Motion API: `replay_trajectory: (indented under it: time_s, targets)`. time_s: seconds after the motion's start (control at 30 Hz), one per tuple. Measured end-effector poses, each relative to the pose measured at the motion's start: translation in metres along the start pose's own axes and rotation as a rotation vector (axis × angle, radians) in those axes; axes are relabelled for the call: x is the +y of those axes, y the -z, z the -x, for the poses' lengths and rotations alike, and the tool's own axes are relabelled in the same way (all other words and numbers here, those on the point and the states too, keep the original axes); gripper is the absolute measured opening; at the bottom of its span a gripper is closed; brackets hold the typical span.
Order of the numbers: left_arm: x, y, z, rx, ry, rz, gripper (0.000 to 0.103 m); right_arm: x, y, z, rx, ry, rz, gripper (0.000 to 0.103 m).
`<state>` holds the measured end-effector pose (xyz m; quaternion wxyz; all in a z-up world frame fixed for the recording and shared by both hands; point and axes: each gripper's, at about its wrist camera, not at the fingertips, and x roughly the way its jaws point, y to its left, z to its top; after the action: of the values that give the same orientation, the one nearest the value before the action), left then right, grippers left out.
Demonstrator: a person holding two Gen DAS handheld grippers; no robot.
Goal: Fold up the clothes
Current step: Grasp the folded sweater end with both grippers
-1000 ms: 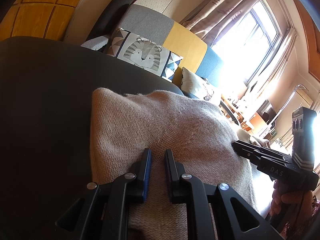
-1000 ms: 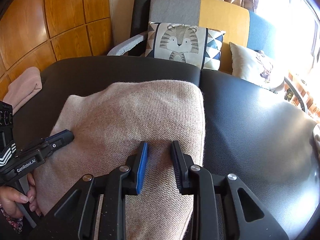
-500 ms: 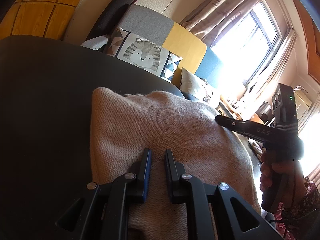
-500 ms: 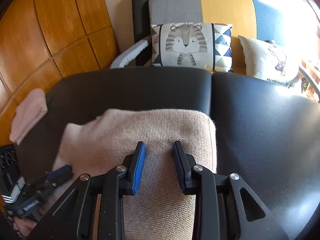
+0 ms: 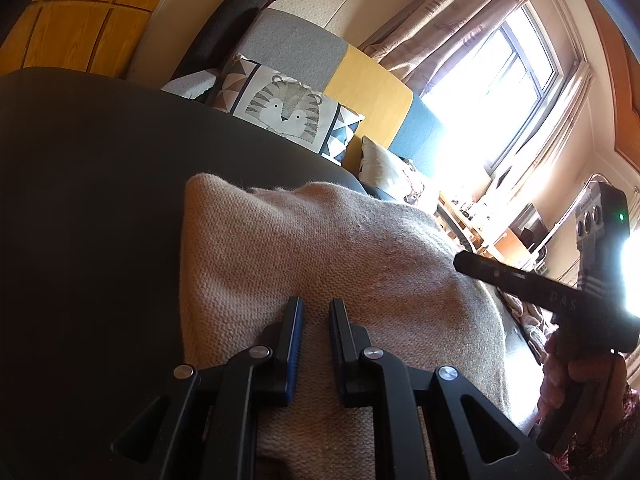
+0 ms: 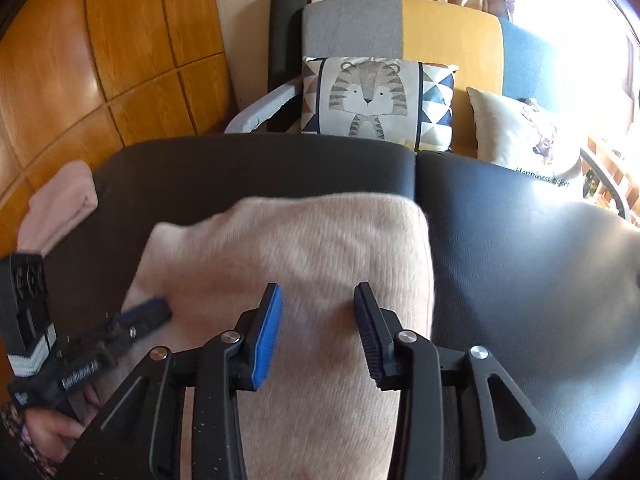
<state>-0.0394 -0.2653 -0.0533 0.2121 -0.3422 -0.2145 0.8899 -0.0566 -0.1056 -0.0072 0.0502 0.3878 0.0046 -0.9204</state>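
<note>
So the big thing here is the black padded surface (image 6: 520,264), two dark cushions butted together, and the beige knit sweater (image 6: 304,248) lies folded on the left one, its right edge running close along the seam between them. Its long axis looks like it runs away from the person toward the sofa, with the far edge squared off near the tiger cushion (image 6: 372,100). Both grippers come at it from the near end, side by side, pointing roughly along that axis. The left gripper (image 5: 316,312) sits low over the near left part with its jaws nearly together, just a narrow slit; whether it's pinching any knit I honestly can't tell from this angle. The right gripper (image 6: 318,296) is over the near right part and its jaws are opening, with the sweater below the gap but the pads clear of it. My guess: if the next fold goes along the length, the near edge is what matters, and both hands are about equally close.
</note>
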Motion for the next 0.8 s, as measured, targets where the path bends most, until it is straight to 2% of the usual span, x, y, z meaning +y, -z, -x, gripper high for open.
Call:
replay_trajectory:
  time_s: [0.1, 0.2, 0.27, 0.5, 0.6, 0.67, 0.73, 0.8]
  targets:
    - [-0.005, -0.001, 0.000, 0.004, -0.022, -0.015, 0.013, 0.008, 0.009, 0.002, -0.019, 0.025, 0.077, 0.049]
    - [-0.012, -0.005, 0.004, 0.023, -0.050, -0.037, 0.016, -0.009, 0.008, 0.016, -0.041, -0.093, -0.015, 0.051]
    - [-0.014, -0.009, 0.009, 0.034, -0.059, -0.043, 0.020, -0.020, 0.010, 0.023, -0.046, -0.136, -0.084, 0.051]
    - [0.002, -0.028, 0.027, 0.054, -0.106, -0.034, 0.030, -0.054, 0.023, 0.036, -0.040, -0.176, -0.199, 0.052]
    - [0.023, -0.035, 0.025, 0.108, -0.081, 0.024, 0.034, -0.077, 0.027, 0.036, -0.010, -0.223, -0.281, 0.059]
    - [0.039, -0.041, 0.021, 0.160, -0.051, 0.090, 0.037, -0.093, 0.030, 0.034, 0.014, -0.250, -0.332, 0.059]
    - [0.055, -0.045, 0.015, 0.207, 0.007, 0.176, 0.042, -0.107, 0.032, 0.028, 0.046, -0.278, -0.373, 0.059]
    - [0.066, -0.045, 0.009, 0.248, 0.062, 0.253, 0.051, -0.115, 0.033, 0.022, 0.076, -0.296, -0.387, 0.059]
